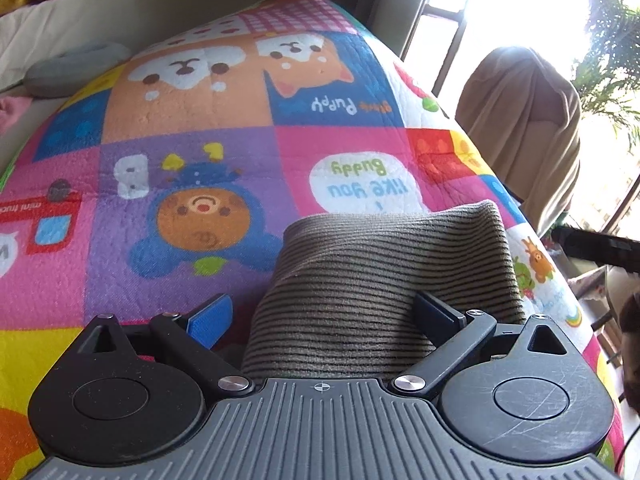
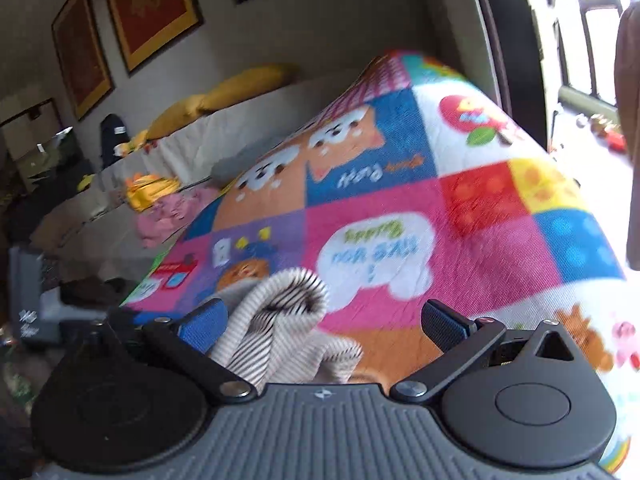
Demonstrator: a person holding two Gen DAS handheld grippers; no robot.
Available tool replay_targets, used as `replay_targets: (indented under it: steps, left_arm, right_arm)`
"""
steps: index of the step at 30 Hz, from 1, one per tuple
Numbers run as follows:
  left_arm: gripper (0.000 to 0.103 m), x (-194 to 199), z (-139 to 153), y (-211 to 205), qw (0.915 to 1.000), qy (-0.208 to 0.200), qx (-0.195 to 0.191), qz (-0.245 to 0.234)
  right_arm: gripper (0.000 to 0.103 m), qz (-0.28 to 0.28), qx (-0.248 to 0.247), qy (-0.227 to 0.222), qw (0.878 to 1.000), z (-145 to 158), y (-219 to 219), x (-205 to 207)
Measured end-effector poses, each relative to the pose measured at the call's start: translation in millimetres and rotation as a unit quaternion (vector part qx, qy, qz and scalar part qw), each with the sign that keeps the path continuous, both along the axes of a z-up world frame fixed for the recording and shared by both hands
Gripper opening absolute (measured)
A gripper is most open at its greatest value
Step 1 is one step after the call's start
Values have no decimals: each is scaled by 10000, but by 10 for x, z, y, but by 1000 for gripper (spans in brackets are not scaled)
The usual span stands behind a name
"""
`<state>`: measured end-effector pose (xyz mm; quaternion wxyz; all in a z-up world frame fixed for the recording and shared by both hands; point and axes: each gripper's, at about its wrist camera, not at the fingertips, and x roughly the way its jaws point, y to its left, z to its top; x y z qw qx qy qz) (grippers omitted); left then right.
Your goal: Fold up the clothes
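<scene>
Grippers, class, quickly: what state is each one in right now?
Left gripper: open, jaws wide, the striped garment lying between them, not clamped.
Right gripper: open, striped fabric bunched by its left finger, not pinched.

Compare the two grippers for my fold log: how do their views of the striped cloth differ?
The left gripper has striped cloth filling its gap, smooth and draped. The right gripper has it bunched by its left finger, the rest bare. Both are open over the quilt.
</scene>
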<state>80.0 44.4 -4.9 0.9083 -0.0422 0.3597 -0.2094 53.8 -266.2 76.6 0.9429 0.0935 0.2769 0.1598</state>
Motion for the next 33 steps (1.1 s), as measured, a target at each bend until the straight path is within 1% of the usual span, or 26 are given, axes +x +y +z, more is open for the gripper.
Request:
replay_targets:
  steps: [4, 6, 7, 10, 12, 16, 18, 20, 21, 24, 28, 29, 33]
  left_arm:
    - [100, -50, 24, -16, 9998, -113, 184, -30]
    - [100, -83, 44, -9, 9994, -168, 277, -71]
    - [100, -101, 55, -3, 9992, -196, 325, -96]
    - [99, -124, 107, -32, 9989, -276, 313, -203]
    - [99, -136, 143, -56, 9987, -329, 289, -278]
    - [99, -160, 216, -105, 9979, -435, 239, -428]
    - [99, -172, 253, -129, 9973, -488, 215, -502]
    - [99, -181, 306, -152, 9970, -535, 99, -542]
    - [99, -177, 317, -182, 9968, -550, 120, -563]
    - [99, -154, 292, -311, 9957, -551, 376, -645]
    - [100, -151, 127, -472, 9920, -462, 915, -743]
    - [100, -158, 105, -475, 9914, -464, 971, -743]
    - [100, -142, 95, -418, 9921, -416, 1000, -634]
  right_arm:
    - [103, -288, -359, -94, 9989, -71, 183, 373]
    - [103, -542, -861, 111, 9947, -207, 276, 488]
    - [103, -605, -1053, 246, 9923, -305, 292, 498]
    - [103, -678, -1159, 540, 9895, -527, 222, 404]
    - [103, -756, -1224, 599, 9878, -615, 193, 336]
    - [103, -841, -1066, 647, 9886, -636, 158, 258]
    - [103, -865, -1115, 587, 9883, -629, 194, 224]
    - [103, -880, -1165, 519, 9879, -625, 228, 211]
    - [103, -884, -1155, 506, 9881, -626, 228, 206]
    - [103, -903, -1018, 535, 9893, -631, 201, 208]
    - [103, -866, -958, 521, 9903, -610, 178, 178]
    - [103, -831, -904, 482, 9913, -576, 162, 157]
    - [103, -641, -695, 317, 9950, -439, 133, 63]
